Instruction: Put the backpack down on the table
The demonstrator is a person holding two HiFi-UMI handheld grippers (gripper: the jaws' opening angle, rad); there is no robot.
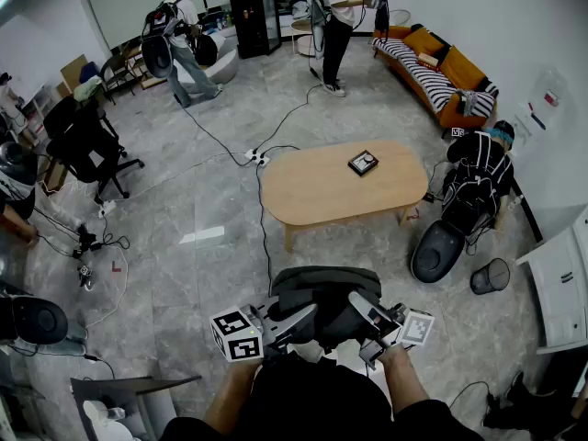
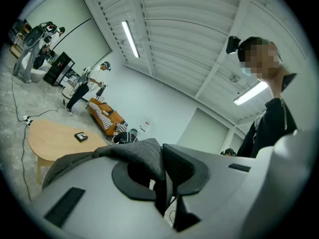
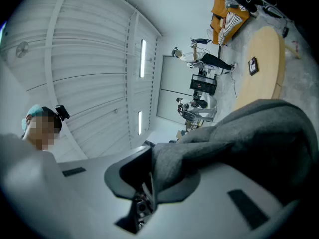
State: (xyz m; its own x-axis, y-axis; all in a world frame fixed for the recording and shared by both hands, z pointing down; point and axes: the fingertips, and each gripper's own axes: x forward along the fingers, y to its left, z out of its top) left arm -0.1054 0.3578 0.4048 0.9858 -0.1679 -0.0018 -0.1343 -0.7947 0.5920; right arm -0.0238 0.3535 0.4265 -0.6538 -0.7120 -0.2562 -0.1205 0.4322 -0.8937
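Grey woven fabric of the backpack (image 1: 326, 292) sits between both pairs of jaws. The left gripper (image 1: 296, 318) has its jaws drawn nearly together on a fold of that fabric at the bag's left side, pinched so that only the cloth's thickness separates the pads. The right gripper (image 1: 363, 309) is clamped the same way on a thicker bunch at the bag's right side, its nose tipped slightly upward. The backpack hangs between the two grippers, carried in the air just ahead of the person's body and above the floor (image 1: 211, 200). The table (image 1: 312, 196), with a pale wooden top, lies well beyond both grippers, straight ahead of them; the bag is apart from it. On the tabletop, toward the side farther from the grippers, sits a small black device (image 1: 364, 162).
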